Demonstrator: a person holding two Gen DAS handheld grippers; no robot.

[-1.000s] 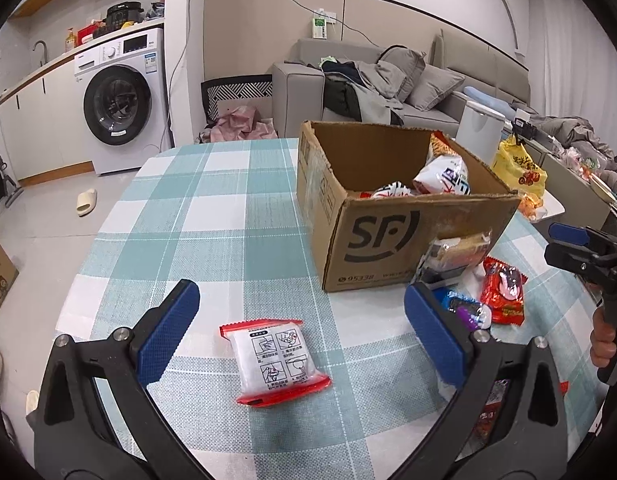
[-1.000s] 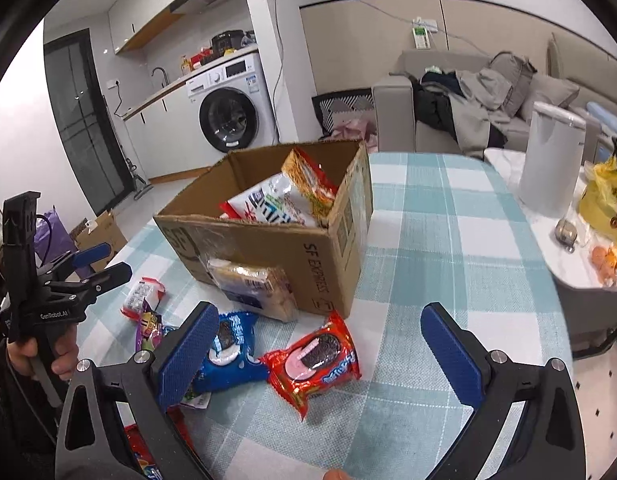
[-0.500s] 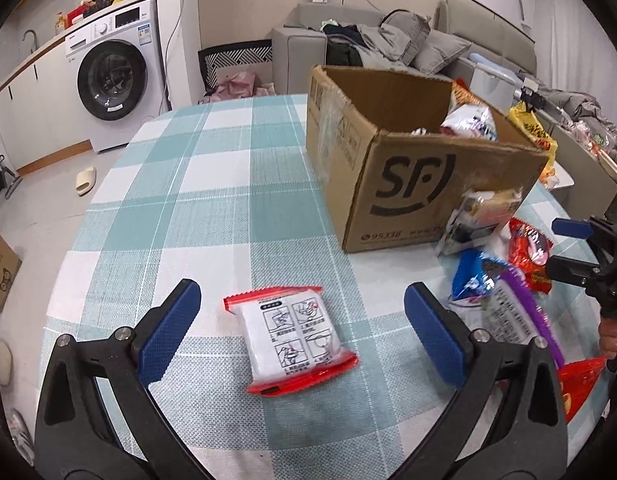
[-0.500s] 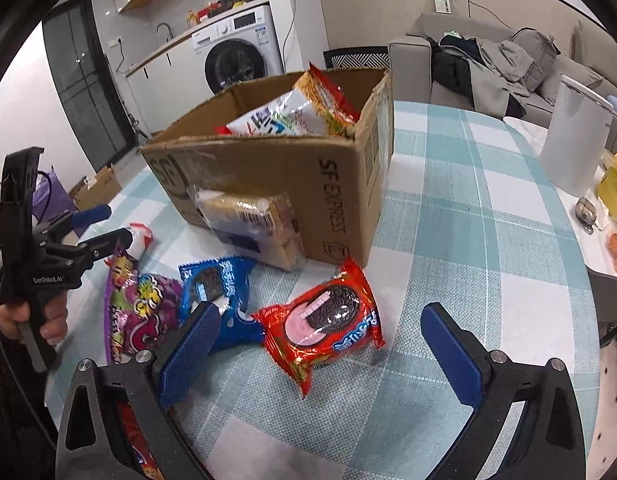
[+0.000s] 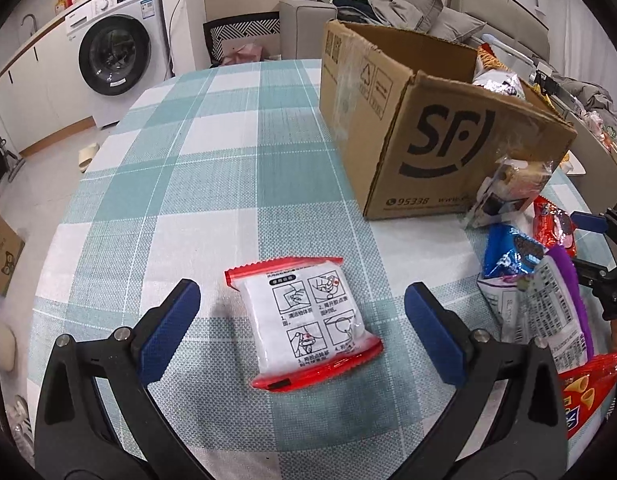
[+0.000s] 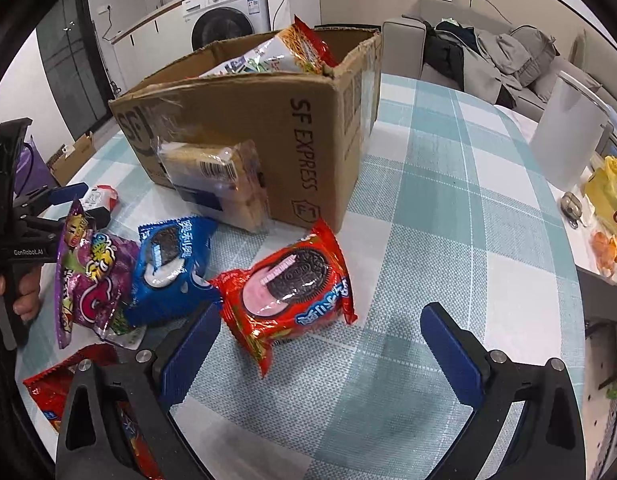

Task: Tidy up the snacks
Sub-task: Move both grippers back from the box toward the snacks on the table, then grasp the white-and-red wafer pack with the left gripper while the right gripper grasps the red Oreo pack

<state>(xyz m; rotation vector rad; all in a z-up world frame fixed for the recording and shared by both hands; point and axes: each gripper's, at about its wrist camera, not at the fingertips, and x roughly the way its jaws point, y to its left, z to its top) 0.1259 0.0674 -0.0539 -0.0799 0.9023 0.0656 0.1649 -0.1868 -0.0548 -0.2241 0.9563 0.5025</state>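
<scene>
The left wrist view looks forward and down along the left gripper (image 5: 302,316), close above the desk (image 5: 212,168), facing the cardboard box (image 5: 424,152) and the washing machine (image 5: 116,48); the right wrist view looks along the right gripper (image 6: 320,340) from the opposite side of the snack pile, equally close; both share the box, the blue cookie pack (image 6: 172,268) and the sofa (image 6: 488,56).

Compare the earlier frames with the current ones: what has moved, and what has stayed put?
Both tools have come down toward the table. The left tool now straddles the white-and-red packet; the right tool has closed in on the red cookie pack. Both remain open, holding nothing. The cardboard box and the snacks have not shifted.
</scene>
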